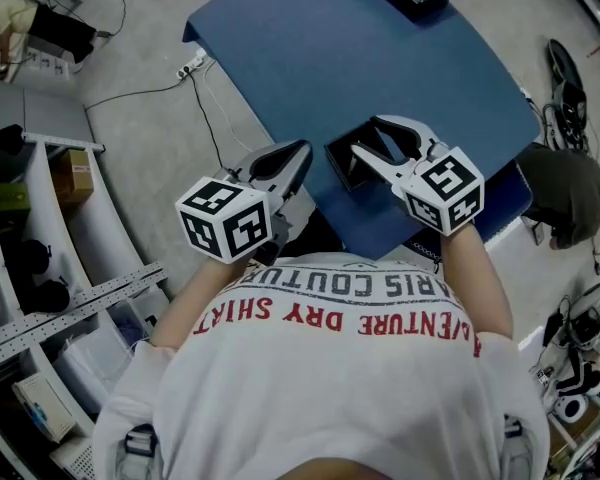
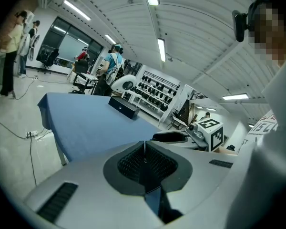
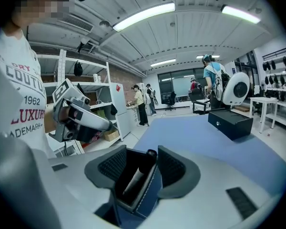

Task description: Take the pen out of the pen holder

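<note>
Leaning up-away, pen (image 3: 136,178) slants inside pen holder (image 3: 144,194) gripped by right fingers (image 3: 170,169); left fingers (image 2: 132,163) closed.

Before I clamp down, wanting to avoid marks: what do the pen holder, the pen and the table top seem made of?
Pen holder: looks like black leather or imitation, matte, pale stitching along its wall.
Pen: plastic or metal, unclear; black cap with slight sheen, pale smooth barrel.
Table top: blue, matte, no glare; cloth or laminate, unclear.

Looks like a robotics lab or workshop: metal shelving (image 1: 42,183) at left, cables (image 1: 214,123) across grey floor (image 1: 150,28), far pegboard wall (image 2: 155,90) of gear, ceiling strip lights (image 3: 144,15).
</note>
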Demonstrator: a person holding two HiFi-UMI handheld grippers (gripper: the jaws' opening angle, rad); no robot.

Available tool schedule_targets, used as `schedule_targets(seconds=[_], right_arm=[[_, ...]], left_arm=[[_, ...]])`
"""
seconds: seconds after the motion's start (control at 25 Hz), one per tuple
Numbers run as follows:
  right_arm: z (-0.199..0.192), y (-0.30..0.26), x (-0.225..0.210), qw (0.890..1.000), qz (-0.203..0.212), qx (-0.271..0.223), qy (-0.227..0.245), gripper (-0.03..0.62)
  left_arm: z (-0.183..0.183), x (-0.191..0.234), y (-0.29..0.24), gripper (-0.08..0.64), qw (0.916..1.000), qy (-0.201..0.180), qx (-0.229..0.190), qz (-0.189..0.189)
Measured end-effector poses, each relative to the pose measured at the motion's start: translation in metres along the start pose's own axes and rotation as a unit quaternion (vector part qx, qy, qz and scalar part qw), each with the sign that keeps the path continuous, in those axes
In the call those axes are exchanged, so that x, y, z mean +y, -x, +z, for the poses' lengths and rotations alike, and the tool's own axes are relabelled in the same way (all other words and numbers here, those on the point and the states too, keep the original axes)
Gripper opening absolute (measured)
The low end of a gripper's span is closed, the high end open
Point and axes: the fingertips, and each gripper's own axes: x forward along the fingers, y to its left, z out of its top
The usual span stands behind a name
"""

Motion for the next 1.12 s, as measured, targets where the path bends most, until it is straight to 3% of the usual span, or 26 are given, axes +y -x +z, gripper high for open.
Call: schedule_targets(seconds=[0.24,0.36,1.12], right_arm=[[0.001,-0.002,-0.002,1.0,-0.005,0.003,0.019,0.163],[0.0,-0.001,-0.007,0.999,-0.014,0.008,0.033,0.102],[0.012,0.008,0.025,0.996,-0.009,-0.003,0.09,0.084]], left_arm=[[0.002,0.003,0.0,0.032,0.9999,0.004,-0.011,-0.002],[0.001,0.007,-0.001,0.032,0.9999,0.007,-0.011,0.002],[-0.017,-0.002,0.018,0.032,0.9997,0.012,-0.013,0.017]])
